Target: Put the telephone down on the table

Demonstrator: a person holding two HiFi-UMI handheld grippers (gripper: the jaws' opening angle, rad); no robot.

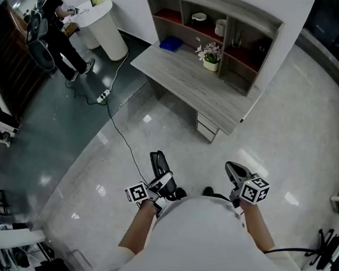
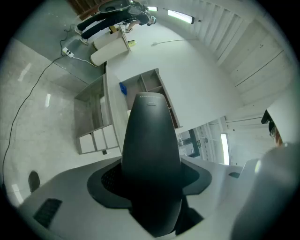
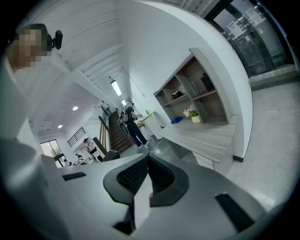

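Note:
A black telephone handset sticks forward out of my left gripper, which is shut on it and held low in front of the person's body. In the head view the telephone points toward the grey wooden table, which stands well ahead across the floor. My right gripper hangs beside it at the same height. Its jaws are shut, pad against pad, with nothing between them. Both gripper views show the table far off.
A shelf unit on the table holds a flower pot, a blue object and white cups. Drawers sit under the table. A cable runs over the floor to a power strip. A person stands at a round white stand far left.

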